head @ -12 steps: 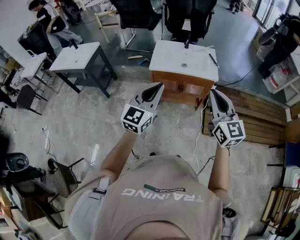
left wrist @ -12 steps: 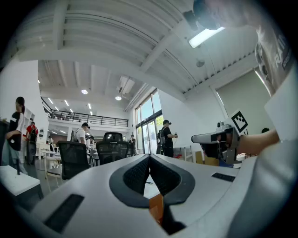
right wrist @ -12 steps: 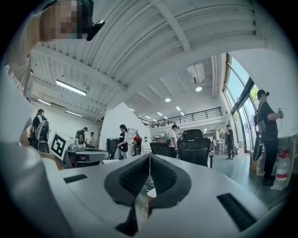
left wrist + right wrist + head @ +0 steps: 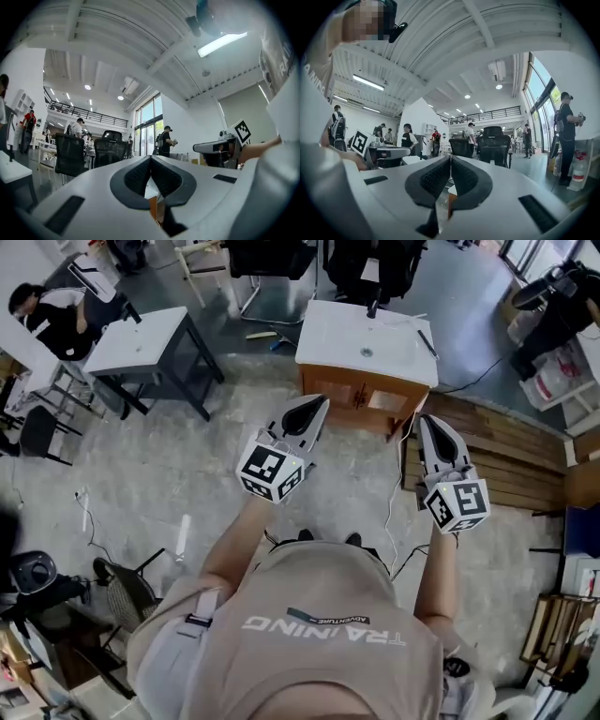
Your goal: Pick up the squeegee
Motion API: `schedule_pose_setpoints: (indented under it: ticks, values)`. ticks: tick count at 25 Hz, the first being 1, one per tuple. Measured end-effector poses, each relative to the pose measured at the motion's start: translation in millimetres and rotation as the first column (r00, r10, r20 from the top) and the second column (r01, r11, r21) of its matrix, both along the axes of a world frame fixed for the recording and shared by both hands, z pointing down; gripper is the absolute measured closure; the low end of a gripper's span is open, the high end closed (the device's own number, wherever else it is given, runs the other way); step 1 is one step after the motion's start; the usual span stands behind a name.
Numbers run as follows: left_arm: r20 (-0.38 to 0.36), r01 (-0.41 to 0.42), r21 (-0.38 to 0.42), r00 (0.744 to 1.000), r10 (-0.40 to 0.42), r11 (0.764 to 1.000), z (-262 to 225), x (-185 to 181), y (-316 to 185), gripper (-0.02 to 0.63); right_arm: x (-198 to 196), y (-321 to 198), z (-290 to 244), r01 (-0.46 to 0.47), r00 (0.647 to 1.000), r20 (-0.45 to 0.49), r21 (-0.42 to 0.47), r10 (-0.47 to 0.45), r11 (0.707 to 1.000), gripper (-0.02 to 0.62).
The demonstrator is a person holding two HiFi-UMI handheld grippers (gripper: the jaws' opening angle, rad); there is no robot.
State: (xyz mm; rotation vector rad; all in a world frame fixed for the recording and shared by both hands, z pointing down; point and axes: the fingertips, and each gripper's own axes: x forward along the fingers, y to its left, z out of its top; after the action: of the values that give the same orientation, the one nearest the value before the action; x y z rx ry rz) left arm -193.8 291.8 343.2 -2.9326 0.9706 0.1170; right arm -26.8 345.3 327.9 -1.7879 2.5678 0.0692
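Concrete-floored open workshop w/ desks & office chairs [image 4: 370, 263]. What is prob. the squeegee [image 4: 427, 343], a thin dark tool too small to be sure of, lies on the white top of a sink vanity [image 4: 328, 343]. It is near the top's right edge, straight ahead of the right gripper [image 4: 425, 423] & well apart from it. On the sink vanity: dark faucet [image 4: 372, 307] at the far side, drain [image 4: 367, 352] mid-top, wood cabinet doors [image 4: 361, 401] facing the grippers. Beside the right one, the left gripper [image 4: 317, 407] points toward the near-left corner of the vanity, not touching. Both grippers are held level, jaws closed pad to pad w/ nothing btwn them. Each has a marker cube [image 4: 272, 472] at its rear end. Wood planks [image 4: 525, 474] lie on the floor just right of the right gripper. A second white-topped table [image 4: 141, 338] stands well off to the left of the left gripper. The person's beige shirt [image 4: 319, 652] reads "TRAINING", w/ a small "ADVENTURE" label by it, both upside down in the head view.
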Motion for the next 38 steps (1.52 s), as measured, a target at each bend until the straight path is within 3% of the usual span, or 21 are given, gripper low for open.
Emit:
schedule_pose_setpoints:
  ticks: [7, 15, 20, 28, 38]
  values:
    - [-0.034, -0.017, -0.075, 0.999, 0.015, 0.997, 30.3, -8.0, -11.2, 0.594, -8.4, 3.5, 28.1, -0.024, 0.999, -0.039, -0.067, 0.022, 0.997, 0.563]
    - [-0.018, -0.008, -0.093, 1.0, 0.006, 0.996, 50.0, 22.5, -55.6, 0.594, 30.0, -36.7, 53.0, -0.031, 0.999, -0.011, -0.091, 0.03, 0.995, 0.563]
    - [0.02, 0.018, -0.101, 1.0, -0.016, 0.995, 63.6, 55.9, -88.4, 0.594, 58.6, -81.0, 82.9, -0.011, 1.0, 0.025, -0.134, 0.014, 0.991, 0.563]
    - [0.014, 0.036, -0.102, 0.999, -0.035, 0.994, 67.3, 123.1, -167.7, 0.594, 114.4, -182.0, 93.6, 0.066, 0.995, -0.066, -0.131, -0.075, 0.989, 0.563]
    - [0.033, 0.086, -0.111, 0.996, -0.082, 0.99, 72.4, 137.6, -270.0, 0.594, 146.1, -286.2, 101.8, 0.056, 0.998, 0.014, -0.142, -0.054, 0.988, 0.563]
